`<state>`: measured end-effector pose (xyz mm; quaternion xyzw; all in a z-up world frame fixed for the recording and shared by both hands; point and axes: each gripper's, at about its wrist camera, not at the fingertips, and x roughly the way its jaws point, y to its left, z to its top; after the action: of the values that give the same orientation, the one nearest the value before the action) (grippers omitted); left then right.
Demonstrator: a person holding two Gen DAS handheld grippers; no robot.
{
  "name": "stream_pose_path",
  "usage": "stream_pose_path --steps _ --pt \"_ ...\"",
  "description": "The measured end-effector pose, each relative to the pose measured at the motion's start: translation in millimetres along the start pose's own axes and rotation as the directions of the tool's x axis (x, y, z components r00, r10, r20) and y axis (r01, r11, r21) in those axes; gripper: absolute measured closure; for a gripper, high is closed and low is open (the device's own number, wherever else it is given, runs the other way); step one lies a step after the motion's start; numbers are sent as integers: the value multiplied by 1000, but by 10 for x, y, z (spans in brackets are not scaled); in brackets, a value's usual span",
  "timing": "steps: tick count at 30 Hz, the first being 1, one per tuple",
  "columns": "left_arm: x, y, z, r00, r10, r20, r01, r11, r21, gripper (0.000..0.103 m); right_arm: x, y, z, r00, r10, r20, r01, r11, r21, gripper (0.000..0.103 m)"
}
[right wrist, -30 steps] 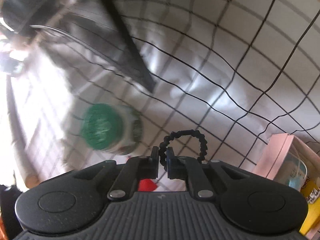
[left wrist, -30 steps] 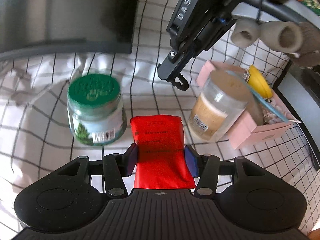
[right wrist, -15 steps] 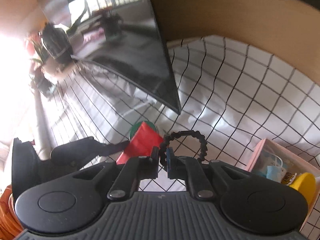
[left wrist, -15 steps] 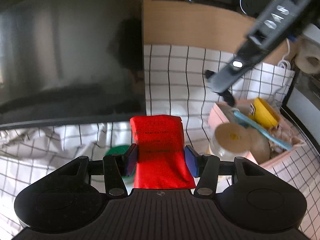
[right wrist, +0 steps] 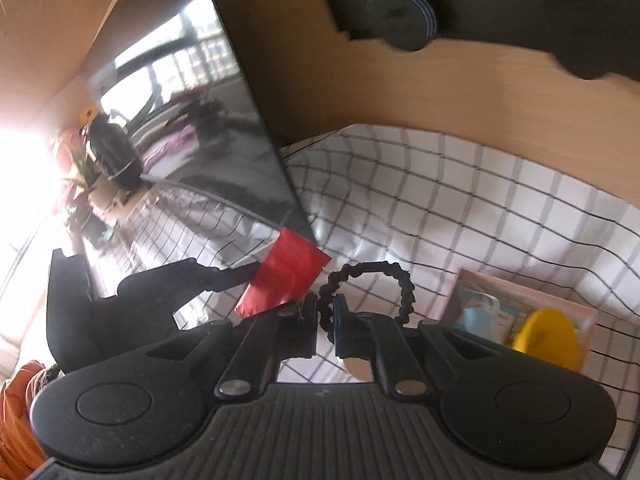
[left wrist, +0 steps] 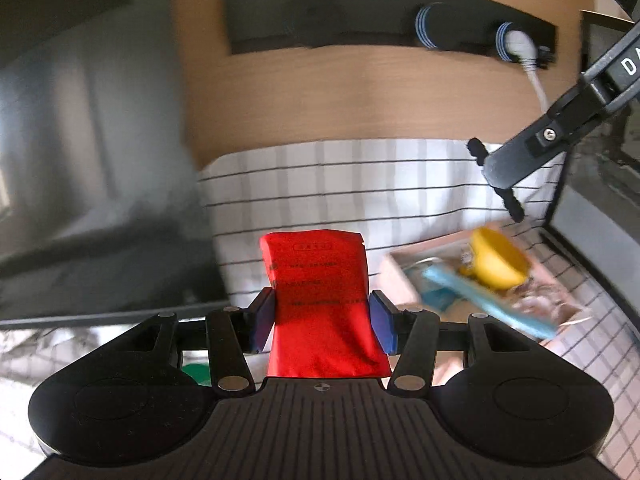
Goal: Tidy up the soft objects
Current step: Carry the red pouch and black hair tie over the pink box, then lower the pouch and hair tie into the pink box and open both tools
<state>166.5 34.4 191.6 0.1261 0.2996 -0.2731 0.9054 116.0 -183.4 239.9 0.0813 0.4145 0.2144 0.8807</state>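
Red pouch [left wrist: 322,300] is clamped between the blue pads [left wrist: 382,322] of the left gripper [left wrist: 322,322], held up off the checked cloth [left wrist: 320,192], upright w/ its top edge pointing far. From the right wrist cam the same pouch [right wrist: 286,276] shows left of centre, in front of the dark monitor [right wrist: 192,120]. Right gripper [right wrist: 326,316] has its jaws closed together on a black beaded hair tie [right wrist: 376,270], loop sticking out to the far side. Pink box [left wrist: 404,276] sits on the cloth at near right, holding a yellow cup [left wrist: 498,262] and a blue item, blurred. Wood wall behind w/ a black panel [left wrist: 360,8].
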Motion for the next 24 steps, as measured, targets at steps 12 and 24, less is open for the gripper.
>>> stream_pose_path --steps 12,24 --pt "510 -973 25 965 -261 -23 261 965 -26 47 -319 -761 -399 990 -113 89 98 982 163 95" --pt "1124 -1198 -279 972 -218 -91 209 973 -101 45 735 -1287 -607 998 -36 -56 52 944 326 95"
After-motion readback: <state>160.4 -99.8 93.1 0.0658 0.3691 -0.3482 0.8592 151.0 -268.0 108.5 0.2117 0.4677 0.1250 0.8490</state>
